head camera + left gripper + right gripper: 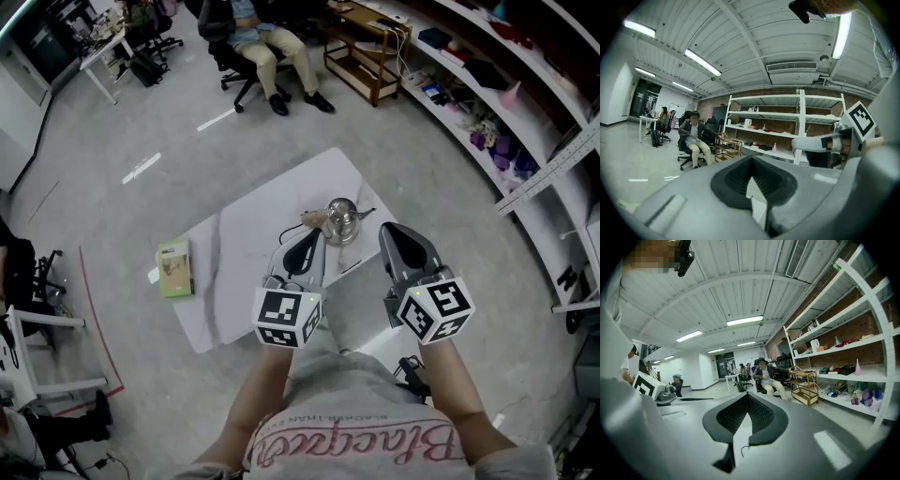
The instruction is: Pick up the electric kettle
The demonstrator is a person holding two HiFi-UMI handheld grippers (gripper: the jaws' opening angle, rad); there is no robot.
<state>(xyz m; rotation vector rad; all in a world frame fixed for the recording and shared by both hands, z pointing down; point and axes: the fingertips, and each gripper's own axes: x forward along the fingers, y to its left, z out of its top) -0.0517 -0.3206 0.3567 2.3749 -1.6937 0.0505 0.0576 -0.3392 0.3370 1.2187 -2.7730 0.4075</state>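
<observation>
Presently unstarted: electric kettle [339,220] upright on the table [234,239], untouched; left gripper [309,242] and right gripper [394,236], jaws together and empty, above the table's near edge.

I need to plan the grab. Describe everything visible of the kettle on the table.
The kettle is small, round-bodied and shiny like metal, with a knob on its lid and a brownish handle at its left. It stands upright on the white table, toward the far right edge. A dark line at its right may be a cord. Neither the left gripper nor the right gripper seems to touch it.
</observation>
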